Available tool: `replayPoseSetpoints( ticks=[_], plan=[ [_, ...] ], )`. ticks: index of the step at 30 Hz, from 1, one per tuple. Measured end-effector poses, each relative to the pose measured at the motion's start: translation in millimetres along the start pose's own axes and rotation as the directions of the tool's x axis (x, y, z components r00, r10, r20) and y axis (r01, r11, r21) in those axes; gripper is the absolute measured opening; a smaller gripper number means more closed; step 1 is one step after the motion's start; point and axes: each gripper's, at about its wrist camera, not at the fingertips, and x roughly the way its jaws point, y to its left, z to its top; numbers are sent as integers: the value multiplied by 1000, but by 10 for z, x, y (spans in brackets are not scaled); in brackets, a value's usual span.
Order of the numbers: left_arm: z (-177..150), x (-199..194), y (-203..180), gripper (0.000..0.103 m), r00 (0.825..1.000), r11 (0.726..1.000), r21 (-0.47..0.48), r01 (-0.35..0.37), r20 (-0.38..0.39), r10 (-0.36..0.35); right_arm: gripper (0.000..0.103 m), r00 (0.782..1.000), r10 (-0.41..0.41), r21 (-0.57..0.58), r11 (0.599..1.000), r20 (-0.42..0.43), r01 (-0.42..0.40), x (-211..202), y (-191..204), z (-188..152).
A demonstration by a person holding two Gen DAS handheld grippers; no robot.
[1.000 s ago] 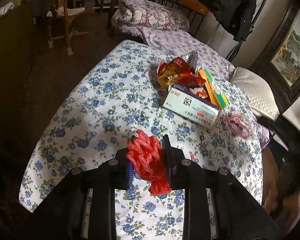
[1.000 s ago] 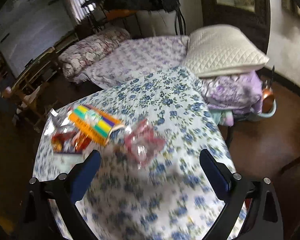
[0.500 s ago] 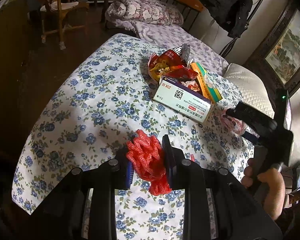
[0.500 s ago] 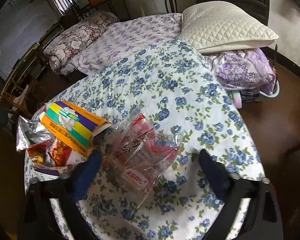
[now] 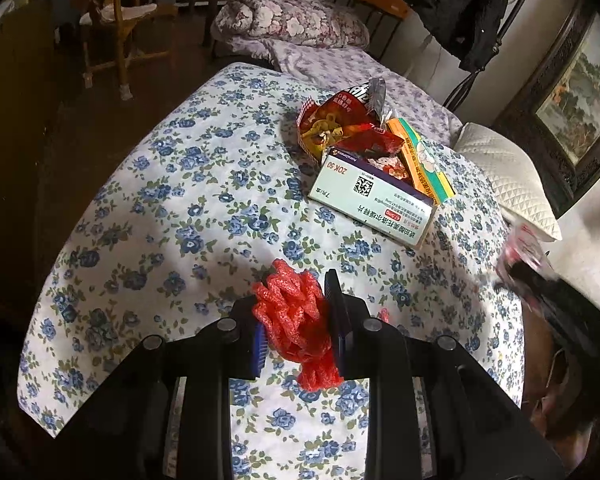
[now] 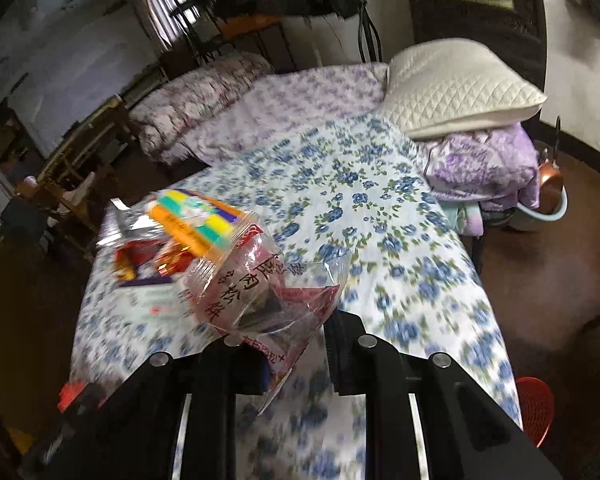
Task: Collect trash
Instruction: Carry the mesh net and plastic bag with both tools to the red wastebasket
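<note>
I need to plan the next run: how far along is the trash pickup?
Nothing looks binned yet. In hand: the left gripper holds red netting; the right gripper has just closed on a clear wrapper. Left on the table: snack bag, white box, orange box.

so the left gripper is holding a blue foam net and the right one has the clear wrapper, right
Not quite: the foam net in the left gripper is red, not blue, as the left wrist view shows. The rest holds: the right gripper has just been closing and now has the clear wrapper between its jaws, seen in the right wrist view.
</note>
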Motion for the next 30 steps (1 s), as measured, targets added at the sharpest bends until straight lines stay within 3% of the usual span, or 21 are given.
replayPoseSetpoints(
  ticks=[5,9,20,25,30],
  plan=[
    [-53,-86,-75,26,1000,999,38,-12,28,11,22,996,-1,-93,996,93,9,-413,189,-275],
    [-104,-215,-143,26,999,998,61,16,42,-19,22,994,6,-109,994,109,6,-564,179,-376],
    [-421,-568,-617,26,994,975,207,86,46,-98,22,993,22,0,1000,119,-22,-996,-364,-525],
    [-690,-689,-1172,26,985,944,285,169,-5,-175,22,993,-27,57,998,114,21,-1271,-939,-656],
    [-1109,-694,-1882,27,974,885,407,227,-77,-214,22,989,-103,129,988,110,89,-1516,-1562,-780]
  ],
)
